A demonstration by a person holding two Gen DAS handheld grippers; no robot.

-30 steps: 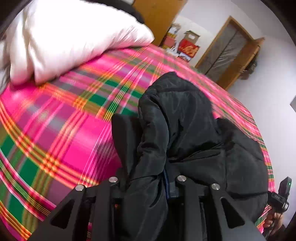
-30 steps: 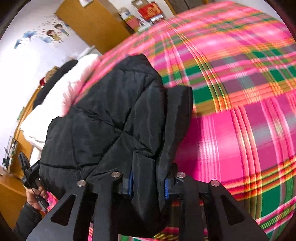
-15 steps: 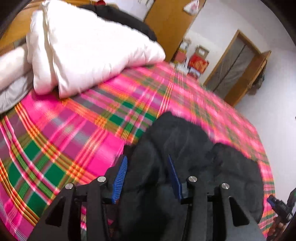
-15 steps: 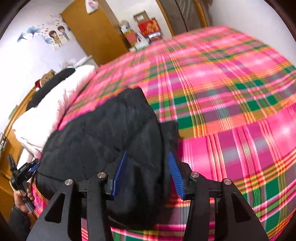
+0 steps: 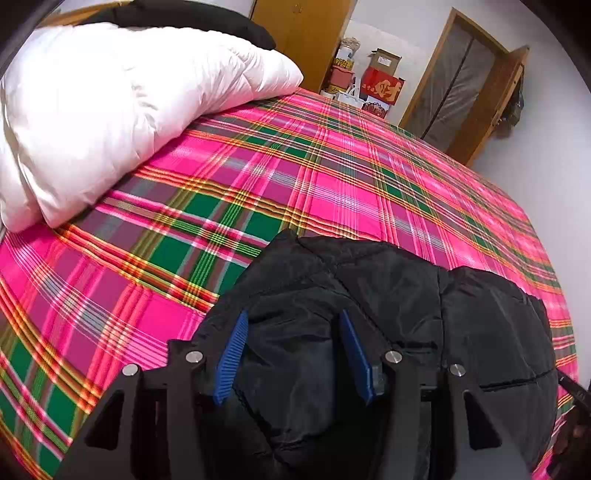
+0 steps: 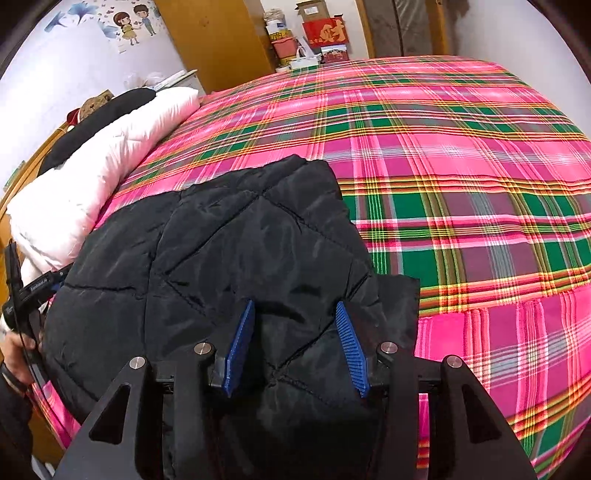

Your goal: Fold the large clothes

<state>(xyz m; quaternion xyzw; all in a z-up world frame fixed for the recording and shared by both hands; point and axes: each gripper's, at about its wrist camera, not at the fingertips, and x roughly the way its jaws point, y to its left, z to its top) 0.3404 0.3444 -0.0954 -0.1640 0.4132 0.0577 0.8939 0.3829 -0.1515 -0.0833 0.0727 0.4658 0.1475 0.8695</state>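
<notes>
A: What is different from one second ago?

B: The biggest change is the black padded jacket. Before, both my grippers pinched its folded edge and it stood up high in front of the cameras. Now it lies low and folded on the pink plaid bedspread, at the near edge of the bed. Much more of the bedspread shows behind it than before.

A: And the claws?

B: The left gripper was clamped on the fabric; now its jaws are opening, the blue pads stand apart and do not press. The jacket is under and between them, loose. The right gripper has also let go: its pads are apart, with quilted fabric lying between them, not squeezed.

A: What does one view give that the other does not?

B: The left view shows the big white duvet from close and the wooden door behind the bed. Only the right view shows the cartoon sticker on the wall, and a hand holding the other gripper at the left border. Both views show the red boxes past the far end of the bed.
</notes>
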